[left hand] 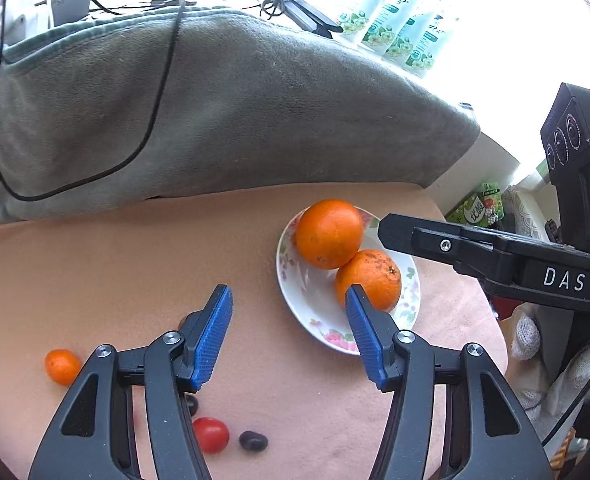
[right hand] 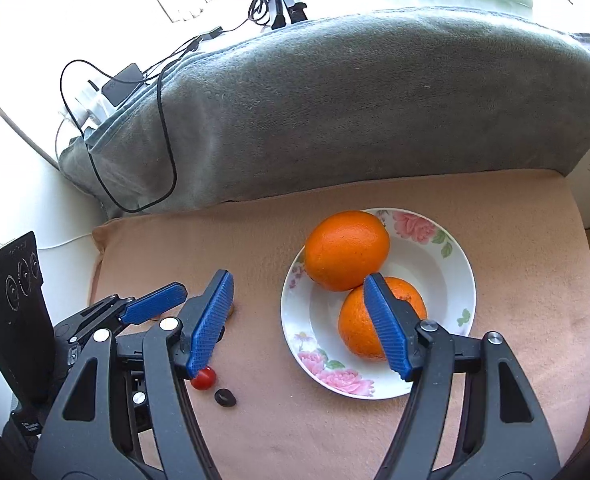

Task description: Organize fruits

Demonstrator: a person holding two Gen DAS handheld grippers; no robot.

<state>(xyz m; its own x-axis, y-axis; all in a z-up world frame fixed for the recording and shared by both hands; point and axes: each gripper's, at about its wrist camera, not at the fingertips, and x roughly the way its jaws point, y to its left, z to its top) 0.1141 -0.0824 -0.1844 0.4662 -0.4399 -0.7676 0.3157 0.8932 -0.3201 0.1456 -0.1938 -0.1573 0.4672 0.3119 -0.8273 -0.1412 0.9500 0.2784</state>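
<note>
I'm working over a peach fleece cloth (right hand: 335, 432), soft nap, slightly wrinkled. Behind it a grey plush blanket (right hand: 355, 92) is bunched into a long hump, with a black cable (right hand: 163, 128) looping across it.

On the cloth a shallow white ceramic plate (right hand: 447, 248) is sitting, glossy, with pink flowers and green leaves printed on the rim. Two oranges are lying in it, touching each other: the far orange (right hand: 347, 250) is smooth and bright with fine pores; the near orange (right hand: 359, 328) is duller, with brown scuffs and its stem scar showing in the left wrist view.

Loose fruit is lying on the cloth left of the plate: a small mandarin (left hand: 62, 366), a glossy cherry tomato (right hand: 204, 378), and a dark oval grape (right hand: 226, 397) just beside the tomato. A second dark fruit is peeking from behind my left finger; I can't tell what it is.

My right gripper (right hand: 299, 320) is hovering with its jaws spread wide and gripping nothing; the ribbed blue pads (right hand: 387, 332) are bare. One pad is overlapping the near orange in view; contact I can't tell.

My left gripper (left hand: 289, 340) is also spread wide with nothing in it, sitting over bare cloth between the small fruit and the plate.
</note>
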